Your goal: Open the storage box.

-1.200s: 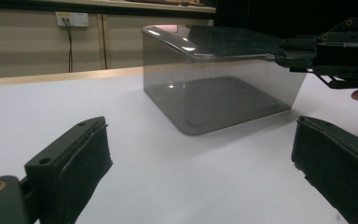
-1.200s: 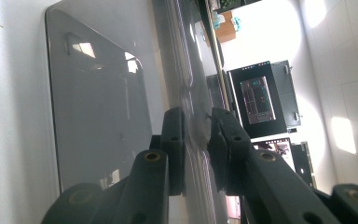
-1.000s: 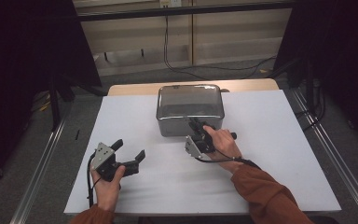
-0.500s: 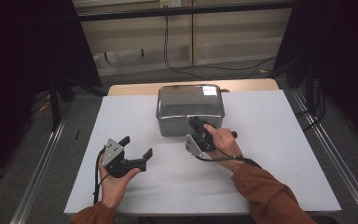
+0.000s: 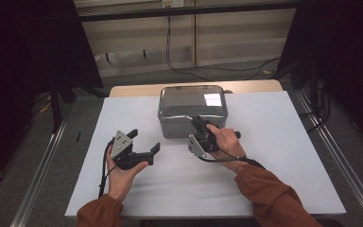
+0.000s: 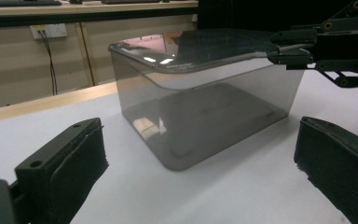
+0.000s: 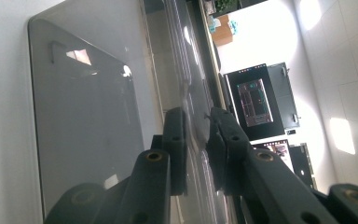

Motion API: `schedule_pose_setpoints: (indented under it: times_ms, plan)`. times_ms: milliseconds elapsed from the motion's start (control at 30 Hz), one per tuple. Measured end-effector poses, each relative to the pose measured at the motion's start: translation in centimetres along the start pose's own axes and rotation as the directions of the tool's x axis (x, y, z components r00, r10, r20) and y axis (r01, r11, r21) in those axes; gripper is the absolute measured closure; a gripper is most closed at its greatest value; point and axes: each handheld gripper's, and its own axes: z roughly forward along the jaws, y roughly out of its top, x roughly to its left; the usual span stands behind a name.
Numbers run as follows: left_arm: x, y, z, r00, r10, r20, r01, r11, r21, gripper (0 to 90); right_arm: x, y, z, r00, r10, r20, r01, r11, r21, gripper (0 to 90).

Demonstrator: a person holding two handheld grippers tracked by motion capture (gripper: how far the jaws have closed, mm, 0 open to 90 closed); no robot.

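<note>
A smoky see-through plastic box with a lid stands at the far middle of the white table. My right gripper is at the box's near edge, shut on the lid's rim. In the right gripper view the two jaws pinch that thin rim beside the box wall. My left gripper is held open above the table, left of the box and apart from it. In the left gripper view its pads stand wide either side of the box, with the right gripper on the lid.
A wooden strip runs along the table's far edge. Metal rails flank both sides of the table. Cables lie on the floor behind it. Bare white surface lies in front of the box and to both sides.
My left gripper has moved right across the table, closer to the box, still open. The right gripper and the box have stayed put.
</note>
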Motion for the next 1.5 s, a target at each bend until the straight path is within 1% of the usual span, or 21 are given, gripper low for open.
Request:
schedule_pose_setpoints:
  times_ms: [33,133,167,233,300,400,433,467,533,567,667,767,800,833,967,1033,1200,1267,1333,1467,1500]
  plan:
    - [0.0,0.1,0.2,1.0,0.008,-0.003,-0.008,0.9999,-0.009,2.0,0.0,0.0,0.0,1.0,0.002,0.002,-0.002,1.0,0.001,77.5]
    - [0.2,0.2,0.7,1.0,-0.004,0.008,0.004,0.9999,-0.016,2.7,-0.2,0.1,-0.1,1.0,0.004,0.004,-0.004,1.0,0.002,77.7]
    - [0.3,0.3,0.9,0.9999,0.008,0.008,-0.008,0.9999,-0.013,2.8,-0.3,0.0,0.0,1.0,0.004,0.003,-0.004,1.0,0.0,77.7]
    - [0.3,0.3,1.1,1.0,0.005,0.008,-0.005,0.9998,-0.017,2.8,-0.4,0.1,0.0,0.9999,0.009,0.005,-0.009,1.0,-0.004,77.7]
    - [0.5,0.4,1.3,0.9999,0.015,0.006,-0.015,0.9997,-0.021,2.8,-0.4,0.1,0.0,1.0,0.005,0.006,-0.005,1.0,-0.002,77.8]
    - [0.8,0.7,1.8,1.0,-0.003,0.004,0.003,0.9998,-0.018,2.7,-0.5,0.1,-0.1,0.9999,0.011,0.006,-0.011,1.0,-0.001,77.9]
    - [0.8,0.8,1.8,0.9999,-0.009,0.008,0.009,0.9999,-0.009,2.5,-0.6,0.1,-0.1,0.9999,0.013,0.008,-0.013,1.0,-0.002,78.0]
    - [0.7,0.9,1.8,0.9998,-0.016,0.015,0.016,0.9998,-0.014,2.0,-0.8,0.1,-0.1,0.9999,0.009,0.013,-0.009,1.0,-0.007,78.0]
    - [0.5,0.9,2.0,0.9997,0.002,0.024,-0.002,0.9997,-0.022,2.2,-0.9,0.1,-0.1,0.9997,0.019,0.017,-0.019,1.0,-0.009,78.2]
    - [0.5,0.9,2.2,0.9996,0.014,0.025,-0.014,0.9998,-0.015,2.2,-1.0,0.1,-0.1,0.9996,0.024,0.017,-0.023,1.0,-0.006,78.2]
    - [0.8,1.1,2.8,0.9997,0.013,0.018,-0.013,0.9999,-0.006,2.1,-1.3,0.3,-0.1,0.9996,0.018,0.023,-0.018,1.0,-0.009,78.7]
    - [1.2,1.4,3.4,0.9998,0.014,0.012,-0.014,0.9998,-0.014,2.4,-1.6,0.3,-0.1,0.9995,0.016,0.027,-0.015,1.0,-0.015,78.9]
    - [1.3,1.5,3.6,0.9999,0.009,0.012,-0.008,0.9997,-0.023,2.6,-1.8,0.3,-0.1,0.9993,0.023,0.028,-0.023,1.0,-0.012,78.9]
    - [1.3,1.6,3.8,0.9999,0.009,0.012,-0.009,0.9999,-0.014,2.8,-1.9,0.3,-0.1,0.9992,0.028,0.027,-0.028,1.0,-0.013,78.9]
    - [1.4,2.0,4.6,0.9995,0.025,0.02,-0.025,0.9995,-0.02,3.1,-2.1,0.4,-0.1,0.9993,0.021,0.029,-0.021,1.0,-0.016,79.2]
    - [1.5,2.2,4.9,0.9995,0.03,0.014,-0.029,0.9986,-0.044,3.9,-2.2,0.4,-0.1,0.9992,0.023,0.032,-0.022,1.0,-0.015,79.3]
    - [1.9,2.4,6.0,0.9993,0.038,0.004,-0.038,0.9991,-0.022,4.1,-2.8,0.5,-0.1,0.9989,0.023,0.04,-0.022,1.0,-0.017,79.8]
    - [2.0,2.5,6.5,0.9993,0.038,-0.001,-0.038,0.9987,-0.034,4.0,-2.9,0.6,-0.1,0.9986,0.033,0.041,-0.033,0.999,-0.013,79.8]
    - [2.2,2.6,7.0,0.9988,0.049,-0.004,-0.049,0.9986,-0.022,3.8,-3.0,0.6,0.0,0.9987,0.028,0.042,-0.027,0.999,-0.017,79.9]
    - [2.5,3.3,7.9,0.9987,0.05,-0.004,-0.05,0.9985,-0.022,4.0,-3.1,0.6,0.0,0.9988,0.028,0.04,-0.027,1.0,-0.015,79.9]
    - [2.5,3.5,8.0,0.9981,0.062,-0.006,-0.062,0.9979,-0.019,4.0,-3.1,0.6,0.0,0.9988,0.029,0.04,-0.028,0.999,-0.015,79.9]
